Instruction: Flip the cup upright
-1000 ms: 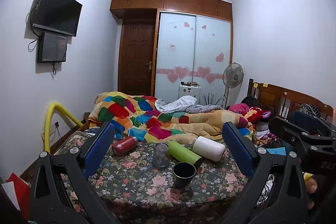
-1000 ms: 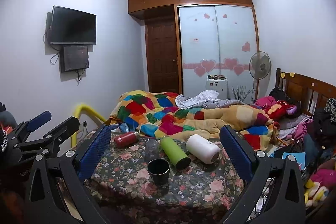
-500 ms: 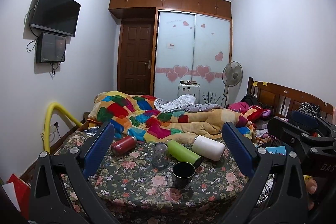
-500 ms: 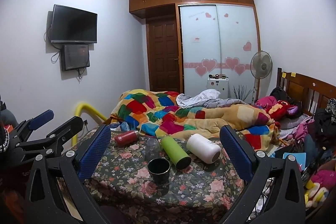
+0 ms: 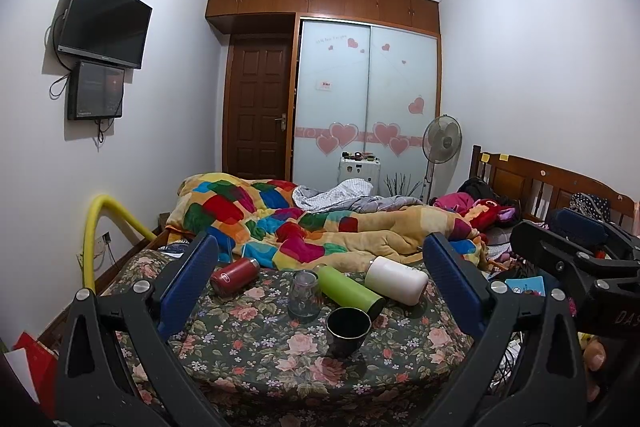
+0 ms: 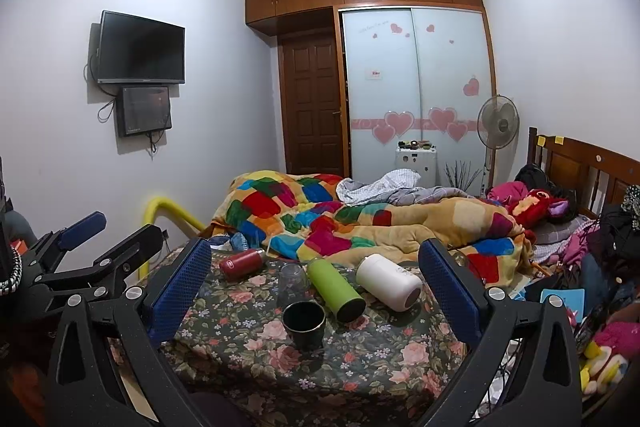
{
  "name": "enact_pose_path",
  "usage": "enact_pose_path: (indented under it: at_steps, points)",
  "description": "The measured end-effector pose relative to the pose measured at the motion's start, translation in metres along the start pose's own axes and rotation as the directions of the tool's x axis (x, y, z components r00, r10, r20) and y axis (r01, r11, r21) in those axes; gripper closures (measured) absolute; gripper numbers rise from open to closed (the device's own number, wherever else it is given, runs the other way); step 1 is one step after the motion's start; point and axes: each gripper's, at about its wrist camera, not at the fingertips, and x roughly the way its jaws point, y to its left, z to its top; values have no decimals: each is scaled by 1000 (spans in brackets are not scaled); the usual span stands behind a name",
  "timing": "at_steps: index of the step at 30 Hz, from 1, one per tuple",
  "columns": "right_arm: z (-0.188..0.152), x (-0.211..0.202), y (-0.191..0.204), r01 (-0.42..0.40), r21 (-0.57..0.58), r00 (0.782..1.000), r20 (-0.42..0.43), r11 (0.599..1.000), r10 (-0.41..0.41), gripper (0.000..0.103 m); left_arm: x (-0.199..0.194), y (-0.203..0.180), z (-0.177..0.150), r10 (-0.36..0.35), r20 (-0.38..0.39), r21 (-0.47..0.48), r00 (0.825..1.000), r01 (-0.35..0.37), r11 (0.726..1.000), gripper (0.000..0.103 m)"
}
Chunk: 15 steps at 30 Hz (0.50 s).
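Left wrist view: the dark cup (image 5: 347, 325) is seen standing upright, mouth up, on the flowered tabletop (image 5: 256, 351), nearer than every other vessel on it. In the right wrist view the same cup (image 6: 303, 321) is found near the middle of the cloth, untouched by either tool. Just behind it and slightly left, a clear glass (image 5: 305, 293) is stood with its wider end down; whether it is inverted cannot be told. Close by on the right, a green bottle (image 5: 350, 291) is laid on its side, its dark end pointed toward the near right. Beyond that, a white bottle (image 5: 397, 279) is laid on its side at the far right of the tabletop. At the far left, a red bottle (image 5: 234, 275) is laid on its side as well. A patchwork blanket (image 5: 280, 223) is heaped on the bed behind the tabletop.

The left hand-held gripper (image 5: 320, 283) is held with its blue-padded fingers (image 5: 188, 287) spread wide, nothing between them, well short of the cup. The right hand-held gripper (image 6: 316, 287) is likewise spread wide and empty, its pads (image 6: 450, 291) framing the vessels from the near side. The left hand-held gripper is also seen at the left edge of the right wrist view.
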Motion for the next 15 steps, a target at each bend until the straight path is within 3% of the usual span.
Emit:
enact_pose_path:
  at_steps: [15]
  points:
    - [0,0,-1,1,-1,1000,1,1000,-1,0,1,-1,0,-2,-2,0,1000,2,1000,0]
